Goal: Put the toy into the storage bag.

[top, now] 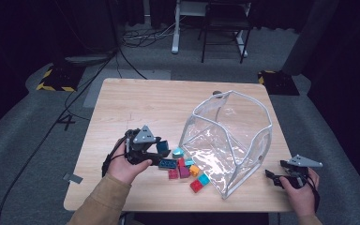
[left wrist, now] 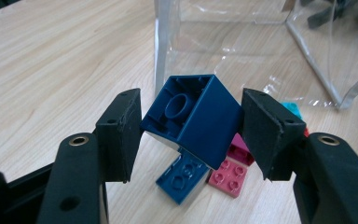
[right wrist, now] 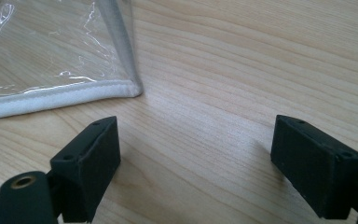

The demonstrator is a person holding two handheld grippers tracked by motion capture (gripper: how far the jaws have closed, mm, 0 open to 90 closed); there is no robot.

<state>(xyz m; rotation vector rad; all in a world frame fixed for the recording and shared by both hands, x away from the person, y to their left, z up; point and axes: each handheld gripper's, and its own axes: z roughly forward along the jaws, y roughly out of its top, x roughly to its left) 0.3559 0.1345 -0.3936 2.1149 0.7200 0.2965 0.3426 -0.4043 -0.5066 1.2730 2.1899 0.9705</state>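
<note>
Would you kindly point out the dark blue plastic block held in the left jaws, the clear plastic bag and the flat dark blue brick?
Dark blue plastic block [left wrist: 205, 121], left gripper view, smooth side face.
Clear plastic bag [top: 268, 123], high view, white rim.
Flat dark blue brick [left wrist: 182, 177], left gripper view, studded top.

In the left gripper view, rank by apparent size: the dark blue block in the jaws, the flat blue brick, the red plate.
1. Dark blue block, largest, though it is nearest the camera.
2. Flat blue brick.
3. Red plate, close to the brick in size; partly hidden, so that order is unsure.
</note>
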